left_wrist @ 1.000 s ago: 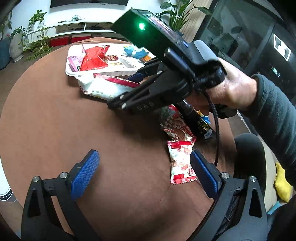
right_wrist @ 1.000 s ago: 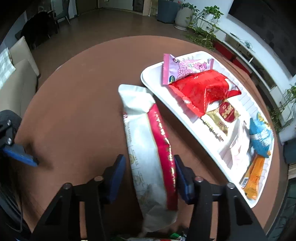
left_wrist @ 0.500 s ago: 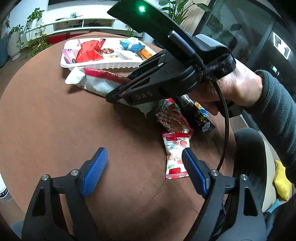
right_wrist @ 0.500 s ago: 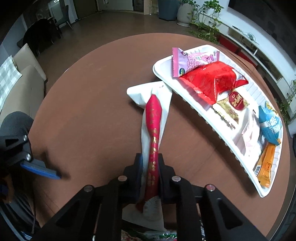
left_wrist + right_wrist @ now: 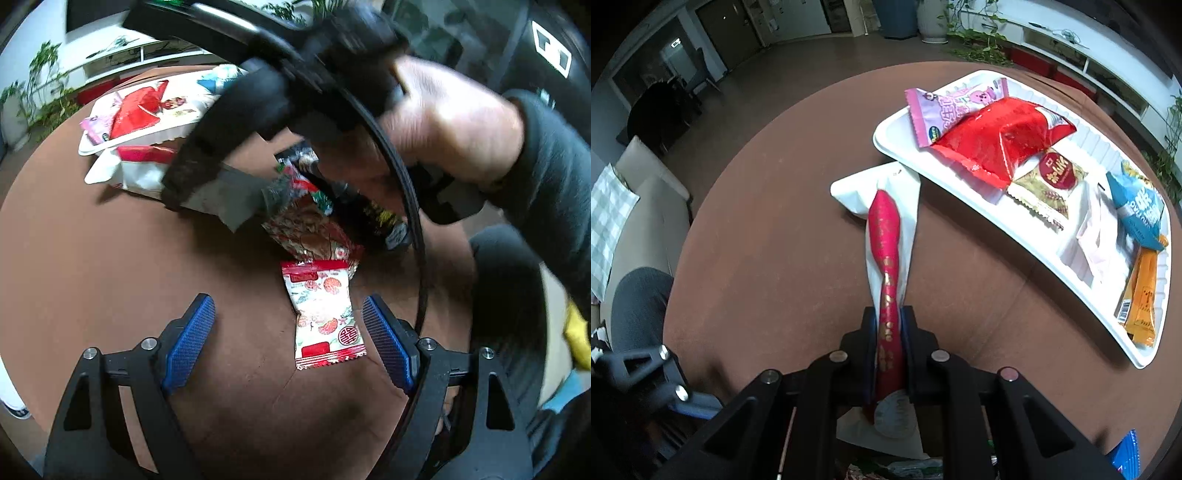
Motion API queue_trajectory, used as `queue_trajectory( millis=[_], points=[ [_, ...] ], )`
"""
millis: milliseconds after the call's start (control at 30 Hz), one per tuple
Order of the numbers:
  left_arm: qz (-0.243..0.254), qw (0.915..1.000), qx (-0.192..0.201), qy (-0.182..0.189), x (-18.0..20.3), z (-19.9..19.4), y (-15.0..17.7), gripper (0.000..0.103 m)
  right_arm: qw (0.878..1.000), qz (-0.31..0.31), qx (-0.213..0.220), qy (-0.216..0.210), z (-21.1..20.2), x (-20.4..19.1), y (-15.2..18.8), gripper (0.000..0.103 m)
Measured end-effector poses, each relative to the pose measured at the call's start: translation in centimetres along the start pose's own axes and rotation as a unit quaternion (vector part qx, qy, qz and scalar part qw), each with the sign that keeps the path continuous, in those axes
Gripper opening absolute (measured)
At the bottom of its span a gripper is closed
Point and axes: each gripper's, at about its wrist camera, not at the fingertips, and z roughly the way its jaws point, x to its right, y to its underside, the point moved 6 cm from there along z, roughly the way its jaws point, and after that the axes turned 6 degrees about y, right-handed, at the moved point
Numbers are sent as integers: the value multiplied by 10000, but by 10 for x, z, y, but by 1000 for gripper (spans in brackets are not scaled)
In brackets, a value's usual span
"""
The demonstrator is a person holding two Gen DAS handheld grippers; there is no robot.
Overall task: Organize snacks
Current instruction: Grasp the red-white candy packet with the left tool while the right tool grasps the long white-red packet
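Note:
My right gripper [image 5: 888, 325] is shut on a long white snack bag with a red stripe [image 5: 886, 229], pinching it into an upright ridge. The bag's far end rests beside the white tray's [image 5: 1045, 273] near rim. In the left wrist view this gripper [image 5: 177, 192] and the person's hand [image 5: 454, 122] fill the upper part, blurred. My left gripper [image 5: 290, 341] is open just above the brown table. A small white-and-red candy packet [image 5: 325, 314] lies flat between its blue pads, nearer the right one and untouched.
The tray holds a pink packet [image 5: 945, 107], a red bag [image 5: 1001, 140], a blue bag [image 5: 1137, 206] and an orange bar [image 5: 1141, 295]. A patterned red packet [image 5: 310, 229] and a dark packet [image 5: 380, 218] lie beyond the candy. A sofa [image 5: 639, 206] stands past the table's edge.
My right gripper closed on the white-and-red bag, which was lying flat, and squeezed it into a ridge. My left gripper narrowed a little and moved closer to the small candy packet.

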Motion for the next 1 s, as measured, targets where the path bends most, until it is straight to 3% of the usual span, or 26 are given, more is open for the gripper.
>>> queue_trajectory(
  millis=[333, 567, 1000],
  points=[
    [115, 9992, -314, -214, 7, 23, -1, 65, 10000, 31, 89, 20, 0, -1, 7, 14],
    [297, 9980, -366, -428, 8, 29, -9, 35, 9999, 55, 122, 36, 1, -5, 9, 14],
    [-205, 9997, -142, 48, -10, 24, -10, 30, 9987, 391, 288, -154, -2, -3, 11, 14]
  ],
)
